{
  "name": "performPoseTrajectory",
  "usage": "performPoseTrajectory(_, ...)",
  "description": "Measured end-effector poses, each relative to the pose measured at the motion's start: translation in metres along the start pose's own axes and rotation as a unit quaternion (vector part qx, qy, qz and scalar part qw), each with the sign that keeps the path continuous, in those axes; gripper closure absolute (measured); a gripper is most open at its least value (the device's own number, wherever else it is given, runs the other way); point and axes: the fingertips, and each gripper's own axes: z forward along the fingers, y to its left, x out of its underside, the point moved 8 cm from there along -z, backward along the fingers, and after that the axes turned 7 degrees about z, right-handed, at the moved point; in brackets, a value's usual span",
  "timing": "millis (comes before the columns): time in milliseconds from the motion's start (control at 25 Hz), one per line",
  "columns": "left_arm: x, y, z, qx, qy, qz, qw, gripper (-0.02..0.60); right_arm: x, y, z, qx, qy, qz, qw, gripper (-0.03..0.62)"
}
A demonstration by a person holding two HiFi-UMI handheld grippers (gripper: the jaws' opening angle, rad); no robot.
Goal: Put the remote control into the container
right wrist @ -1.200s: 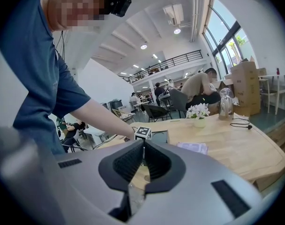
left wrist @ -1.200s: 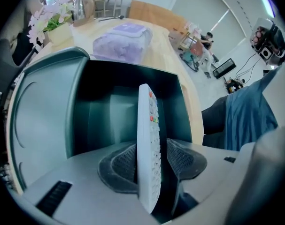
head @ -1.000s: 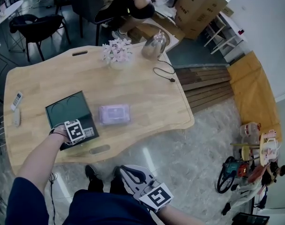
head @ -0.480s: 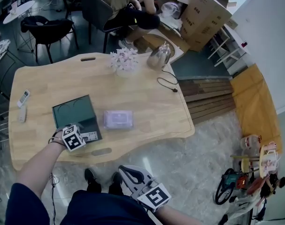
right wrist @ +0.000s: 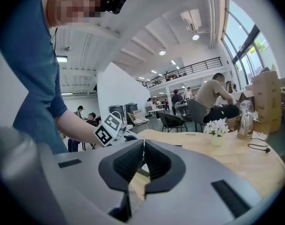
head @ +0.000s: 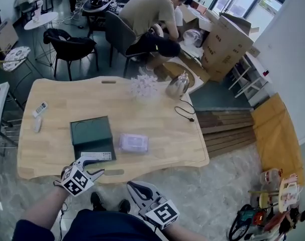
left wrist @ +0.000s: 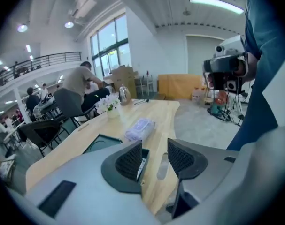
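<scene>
The dark green container (head: 91, 133) lies open on the wooden table (head: 157, 109). A pale remote control (head: 96, 156) rests inside it at the near end. My left gripper (head: 93, 166) hovers just off the table's near edge, a little short of the container, open with nothing between its fingers. In the left gripper view the container (left wrist: 102, 144) and a sliver of the remote control (left wrist: 142, 165) show past the left gripper (left wrist: 155, 158). My right gripper (head: 133, 186) hangs low below the table edge, shut and empty; the right gripper (right wrist: 143, 161) shows its jaws pressed together.
A lilac wipes pack (head: 133, 142) lies right of the container. A flower vase (head: 143, 88), a glass kettle (head: 176, 87) and a black cable (head: 185, 112) stand at the far side. Another white remote (head: 39, 108) sits far left. A person sits on a chair (head: 119, 36) behind.
My left gripper drew back from the container toward the table's near edge and opened, leaving the remote control inside. The right gripper stayed low and shut.
</scene>
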Motion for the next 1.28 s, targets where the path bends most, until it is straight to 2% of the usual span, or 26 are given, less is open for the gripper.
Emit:
performPoseTrajectory(240, -0.033, -0.037, -0.061, -0.044, -0.086, -0.063, 0.9934, 0.351, -0.009, 0.012, 0.004, -0.022, -0.015, -0.015, 1.0, 0.576)
performPoseTrajectory(360, -0.047, -0.048, -0.083, -0.054, -0.124, -0.093, 0.9865, 0.417, -0.012, 0.015, 0.005, -0.028, -0.02, -0.018, 0.999, 0.576)
performPoseTrajectory(520, -0.061, -0.059, -0.105, -0.053, -0.167, -0.109, 0.9784, 0.488, -0.012, 0.02, 0.005, -0.033, -0.021, -0.019, 0.999, 0.576)
performPoseTrajectory(760, -0.073, -0.067, -0.129, -0.055, -0.21, -0.138, 0.9663, 0.492, -0.018, 0.03, 0.008, -0.045, -0.031, -0.027, 0.998, 0.576)
performPoseTrajectory(1040, -0.079, -0.08, -0.151, -0.075, -0.254, -0.162, 0.9505, 0.493, -0.036, 0.054, 0.006, -0.063, -0.077, -0.051, 0.994, 0.576)
performPoseTrajectory(1160, -0.08, -0.089, -0.151, -0.063, -0.258, -0.175, 0.9481, 0.494, -0.035, 0.062, 0.005, -0.069, -0.085, -0.056, 0.992, 0.577)
performPoseTrajectory(1280, -0.079, -0.094, -0.152, -0.054, -0.263, -0.167, 0.9486, 0.493, -0.032, 0.069, 0.006, -0.076, -0.084, -0.05, 0.992, 0.577)
